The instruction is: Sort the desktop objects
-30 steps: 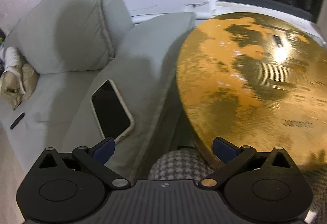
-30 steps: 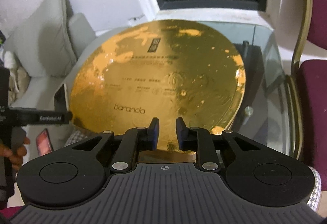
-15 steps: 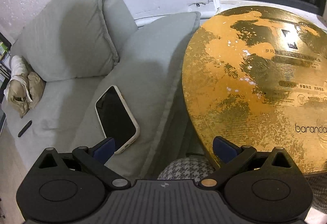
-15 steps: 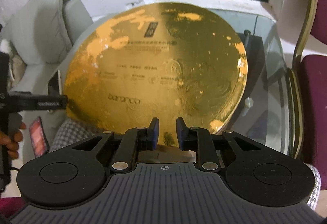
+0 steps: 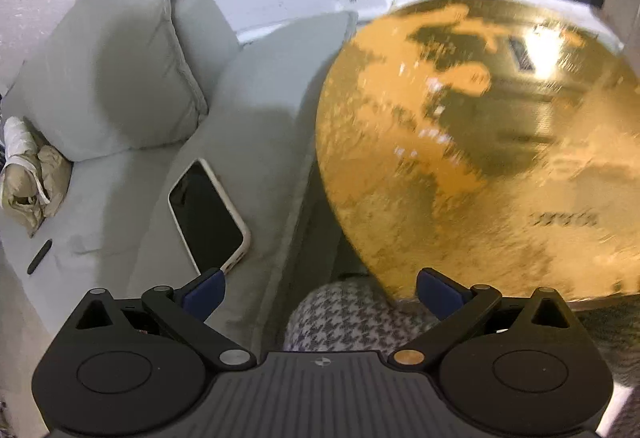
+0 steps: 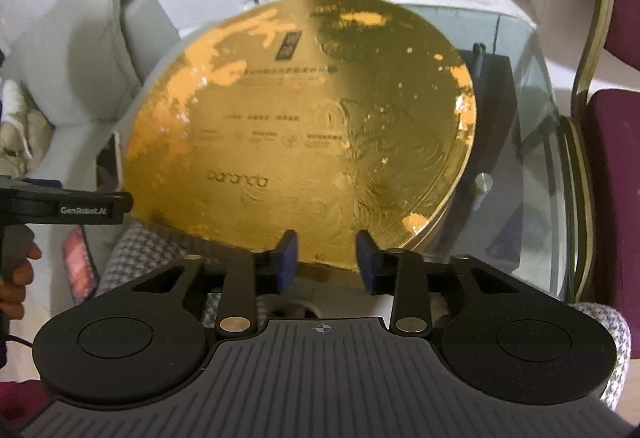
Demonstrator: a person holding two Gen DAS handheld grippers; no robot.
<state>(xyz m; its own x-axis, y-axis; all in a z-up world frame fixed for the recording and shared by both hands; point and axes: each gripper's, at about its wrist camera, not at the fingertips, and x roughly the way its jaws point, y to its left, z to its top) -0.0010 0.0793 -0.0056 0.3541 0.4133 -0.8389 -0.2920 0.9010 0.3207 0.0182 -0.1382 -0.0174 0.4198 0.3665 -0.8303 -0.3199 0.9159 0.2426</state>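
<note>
Glass table carries one big thing: the round gold board, lying flat, its near edge overhanging toward me. I see no other loose item on the glass, so which object the sort wants is not settled; I judge only by how things lie.

Sofa sits just left of the table, with a phone face-up on the seat cushion, off the desktop.

Right gripper: jaws partly apart, nothing between them. The board's near rim sits just ahead of the fingertips, roughly centred on the gap, slightly right of it. My read: if the board is the target, I'd come in level with the rim so one pad goes under and one over. The foil looks slick and the disc is wide, so an edge pinch will lever hard; I'd grip deep and keep it flat.

Left gripper: jaws wide apart, holding nothing. The phone lies just ahead of the left fingertip, the board's left edge ahead of the right one. The view is motion-blurred on the board side, so no fine detail there.
</note>
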